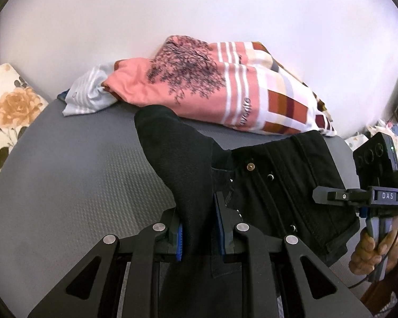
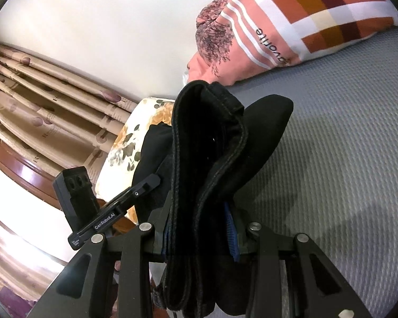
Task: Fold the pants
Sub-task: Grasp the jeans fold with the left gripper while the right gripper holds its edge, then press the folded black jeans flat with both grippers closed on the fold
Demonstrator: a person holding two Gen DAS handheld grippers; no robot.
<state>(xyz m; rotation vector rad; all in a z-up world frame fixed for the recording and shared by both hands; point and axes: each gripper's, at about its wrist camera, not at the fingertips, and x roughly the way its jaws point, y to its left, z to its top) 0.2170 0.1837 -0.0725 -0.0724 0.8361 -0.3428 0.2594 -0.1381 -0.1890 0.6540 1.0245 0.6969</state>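
Note:
The black pants (image 1: 273, 182) hang between both grippers above the grey textured mat (image 1: 74, 169). My left gripper (image 1: 199, 228) is shut on a bunched black fold of the pants. The waistband with its buttons stretches right toward my right gripper (image 1: 321, 194), seen from the side with a hand on its handle. In the right wrist view my right gripper (image 2: 199, 228) is shut on the thick stitched waistband of the pants (image 2: 212, 145), which stand up between the fingers. The left gripper's body (image 2: 135, 193) shows behind the cloth.
A pink patterned pillow (image 1: 215, 87) and a striped white cloth (image 1: 87, 92) lie at the back of the mat by the white wall. A floral cushion (image 1: 8, 106) sits at the left. Curtains (image 2: 39, 92) and wooden furniture (image 2: 21, 169) show beyond the mat (image 2: 345, 145).

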